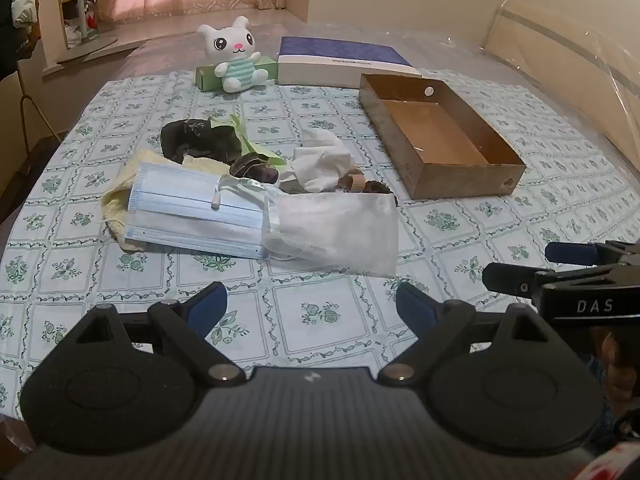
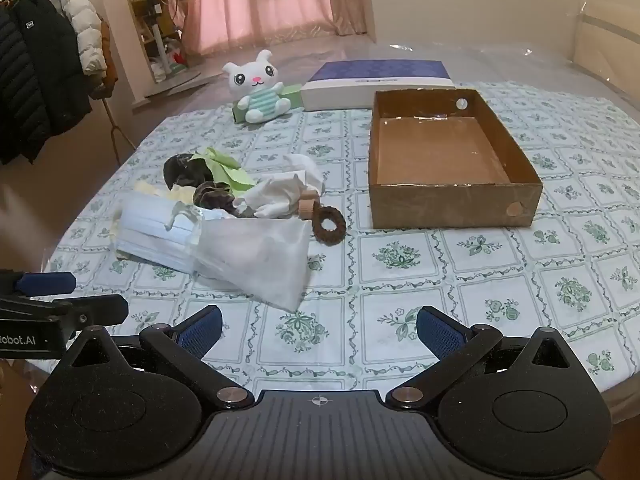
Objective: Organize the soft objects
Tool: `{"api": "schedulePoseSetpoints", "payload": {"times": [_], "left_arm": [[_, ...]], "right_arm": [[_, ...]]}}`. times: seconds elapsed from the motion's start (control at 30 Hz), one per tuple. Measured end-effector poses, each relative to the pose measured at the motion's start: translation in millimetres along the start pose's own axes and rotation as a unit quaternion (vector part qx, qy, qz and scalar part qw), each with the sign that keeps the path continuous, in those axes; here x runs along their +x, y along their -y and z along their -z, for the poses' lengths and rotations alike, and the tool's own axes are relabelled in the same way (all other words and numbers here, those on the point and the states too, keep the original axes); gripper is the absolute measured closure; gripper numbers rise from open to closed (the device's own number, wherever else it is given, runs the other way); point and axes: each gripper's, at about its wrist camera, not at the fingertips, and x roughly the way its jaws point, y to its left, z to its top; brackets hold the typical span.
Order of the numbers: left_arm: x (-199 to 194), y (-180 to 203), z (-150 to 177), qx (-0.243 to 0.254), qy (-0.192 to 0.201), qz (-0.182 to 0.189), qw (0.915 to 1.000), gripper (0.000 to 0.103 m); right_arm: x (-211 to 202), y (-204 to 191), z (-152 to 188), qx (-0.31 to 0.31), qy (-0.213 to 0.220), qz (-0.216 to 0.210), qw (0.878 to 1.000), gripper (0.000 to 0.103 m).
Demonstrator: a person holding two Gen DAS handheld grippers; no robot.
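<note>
A heap of soft things lies mid-table: a pale blue face mask (image 1: pixel 192 212) (image 2: pixel 156 236), a white mesh pouch (image 1: pixel 336 232) (image 2: pixel 256 260), a crumpled white tissue (image 1: pixel 320 164) (image 2: pixel 284 192), a dark cloth (image 1: pixel 196 140), a yellow cloth (image 1: pixel 120 196) and a brown hair tie (image 2: pixel 329 225). An open brown cardboard box (image 1: pixel 460 176) (image 2: pixel 452 204) stands empty to their right. My left gripper (image 1: pixel 312 304) is open, near the pouch, holding nothing. My right gripper (image 2: pixel 319 330) is open too, short of the pouch and the box. Each gripper shows at the edge of the other's view.
A white plush bunny (image 1: pixel 236 56) (image 2: pixel 260 88) leans on a green carton (image 1: pixel 208 76) at the far side, beside a blue-and-white flat box (image 1: pixel 344 64) (image 2: pixel 376 80). The floral tablecloth (image 1: pixel 320 320) covers the table. Coats hang on a rack (image 2: pixel 40 72) at far left.
</note>
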Motion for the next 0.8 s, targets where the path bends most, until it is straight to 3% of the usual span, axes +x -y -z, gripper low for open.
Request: {"api": "schedulePoseSetpoints", "payload": {"times": [0.8], "left_arm": [[3.0,-3.0,0.7,-0.005,-0.002,-0.001,1.0000,0.013]], "right_arm": [[2.6,-2.3,-1.8,0.001,-0.001,-0.006,1.000,0.000]]}}
